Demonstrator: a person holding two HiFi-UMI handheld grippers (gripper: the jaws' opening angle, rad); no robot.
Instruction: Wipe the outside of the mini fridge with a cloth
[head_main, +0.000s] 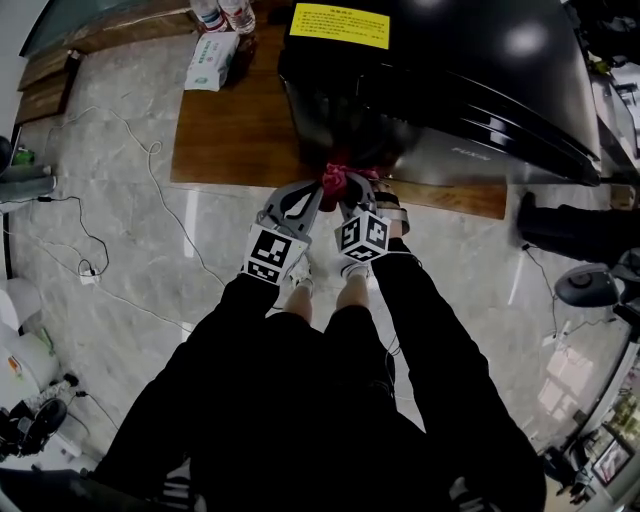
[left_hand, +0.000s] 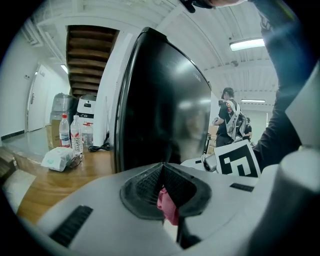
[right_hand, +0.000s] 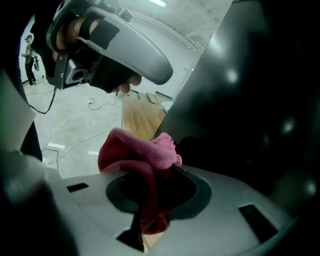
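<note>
**A:** Where is the cloth at this moment?

**B:** It's in the middle of the head view. The pink cloth (head_main: 337, 180) is bunched up at the lower front edge of the black mini fridge (head_main: 450, 90). The fridge fills the upper right of the frame and stands on a wooden platform (head_main: 230, 130).

**A:** Which gripper has it?

**B:** Both. The left gripper (head_main: 316, 193) is closed on a small pinch of it. The right gripper (head_main: 350, 198) is clamped on a thicker fold, with a loose hump spilling over its jaws.

**A:** So how should the wipe go?

**B:** The wad looks too tight to clean much. I'd have one gripper let go of its pinch. Then the other can press a flatter pad of cloth against the glossy side and draw long, overlapping strokes.

**A:** Any risks?

**B:** Hard jaw tips could scratch that shiny panel, so lead with fabric. Go lightly over the yellow label (head_main: 340, 25) on top.
</note>
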